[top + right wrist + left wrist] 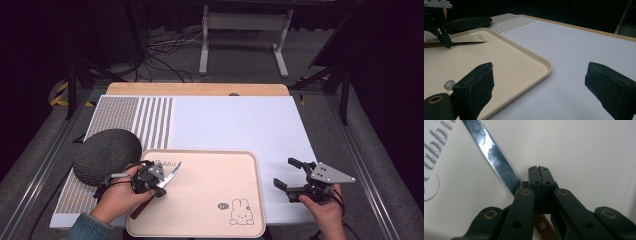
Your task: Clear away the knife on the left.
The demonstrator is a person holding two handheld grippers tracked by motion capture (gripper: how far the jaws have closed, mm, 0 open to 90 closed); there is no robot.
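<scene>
**Knife held over the tray**

Knife (169,176) sits over the near-left part of the tray (210,157), its serrated blade pointing right and far, its wooden handle trailing toward the near-left edge. The left tongs (161,184) are clamped on it about where blade meets handle; in the left gripper view the jaws stand pressed together with the blade (492,152) running off beside them and the brown handle showing beneath. Whether the knife rests on the tray or hangs just above it I cannot tell. The right tongs (287,176) wait apart and empty over the white tabletop (235,120), just right of the tray. A dark round cushion (106,155) lies left of the tray.

The step looks like setting the knife down on the tray. Next move, as I judge it: lower it flat, then part the left tongs.
</scene>
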